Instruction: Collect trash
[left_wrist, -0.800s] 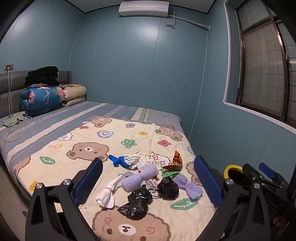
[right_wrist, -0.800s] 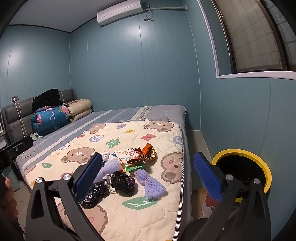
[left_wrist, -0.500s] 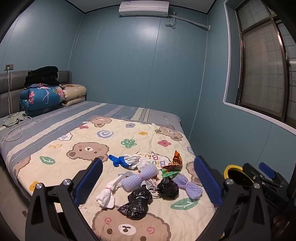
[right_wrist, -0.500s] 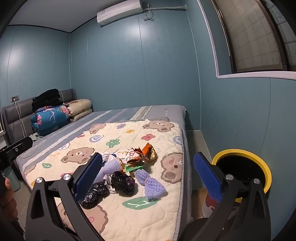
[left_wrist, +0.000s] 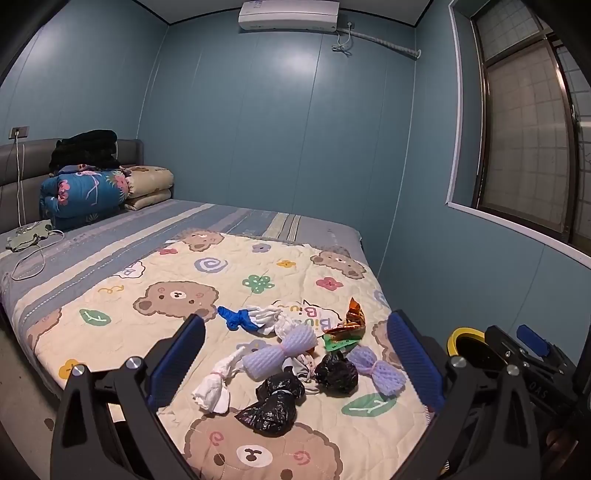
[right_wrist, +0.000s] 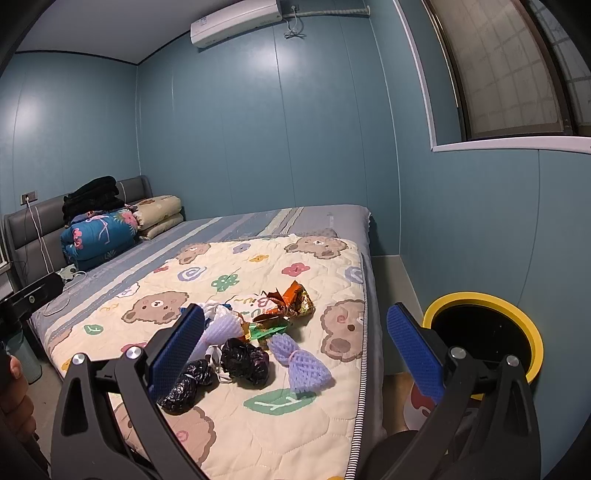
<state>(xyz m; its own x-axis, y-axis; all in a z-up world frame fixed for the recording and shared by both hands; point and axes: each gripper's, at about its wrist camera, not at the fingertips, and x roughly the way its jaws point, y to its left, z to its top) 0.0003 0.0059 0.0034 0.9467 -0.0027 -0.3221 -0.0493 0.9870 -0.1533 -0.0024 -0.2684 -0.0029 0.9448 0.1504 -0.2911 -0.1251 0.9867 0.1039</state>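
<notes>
Trash lies in a heap on the bear-print quilt (left_wrist: 177, 295) near the bed's foot: two black plastic bags (left_wrist: 271, 406) (left_wrist: 336, 373), two purple foam nets (left_wrist: 284, 354) (left_wrist: 380, 369), white rags (left_wrist: 214, 391), a blue-and-white glove (left_wrist: 243, 317), an orange foil wrapper (left_wrist: 351, 317) and a green wrapper (left_wrist: 338, 343). The heap also shows in the right wrist view, with the bags (right_wrist: 243, 362), a net (right_wrist: 303, 365) and the foil wrapper (right_wrist: 291, 299). My left gripper (left_wrist: 295, 363) is open and empty, short of the heap. My right gripper (right_wrist: 295, 354) is open and empty. A yellow-rimmed black bin (right_wrist: 484, 332) stands right of the bed.
Folded blankets (left_wrist: 85, 192) and pillows (left_wrist: 147, 188) are stacked at the headboard. A charger cable (left_wrist: 33, 251) lies on the striped sheet. The blue wall and a window (left_wrist: 524, 140) close the right side. The bin sits in the narrow floor strip between bed and wall.
</notes>
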